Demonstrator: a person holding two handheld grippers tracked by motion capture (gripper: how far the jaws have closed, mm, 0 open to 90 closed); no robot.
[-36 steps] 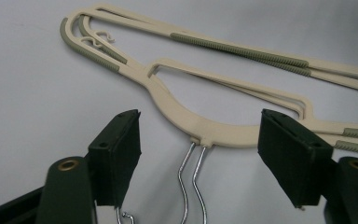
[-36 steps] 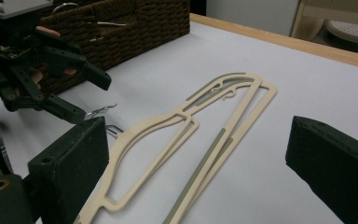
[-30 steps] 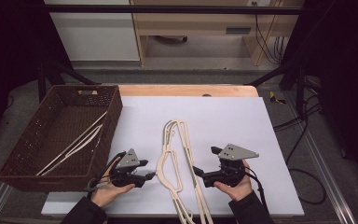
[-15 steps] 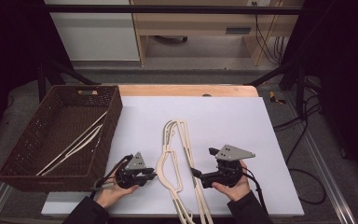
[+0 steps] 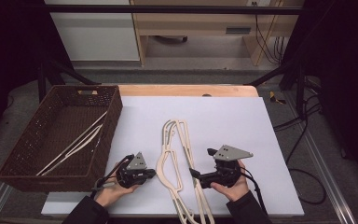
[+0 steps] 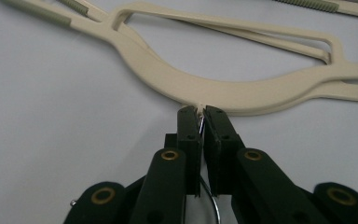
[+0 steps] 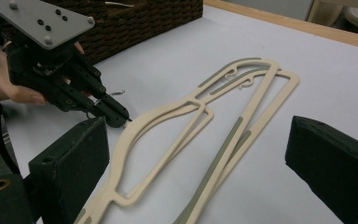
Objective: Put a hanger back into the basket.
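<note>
Two cream hangers lie side by side on the white table: one [image 5: 168,161] nearer the left hand, the other [image 5: 186,140] to its right. My left gripper [image 5: 153,173] has just been closing, and its jaws [image 6: 202,112] now pinch the thin metal hook [image 6: 210,198] where it meets the neck of the near hanger [image 6: 223,88]. In the right gripper view the left gripper [image 7: 117,116] shows at that neck too. My right gripper [image 5: 202,163] stands wide open over the hangers' lower arms [image 7: 168,116], with nothing pressed between its fingers [image 7: 81,140].
A dark wicker basket [image 5: 116,112] stands at the left of the table, with several pale hangers [image 5: 81,140] lying inside. White tabletop stretches behind and to the right of the hangers. Cables hang off the right side.
The left gripper has rolled, so that its plate now tilts up, and edged right to the hanger's neck. Its jaws have closed on the hook. The right gripper has stayed put.
</note>
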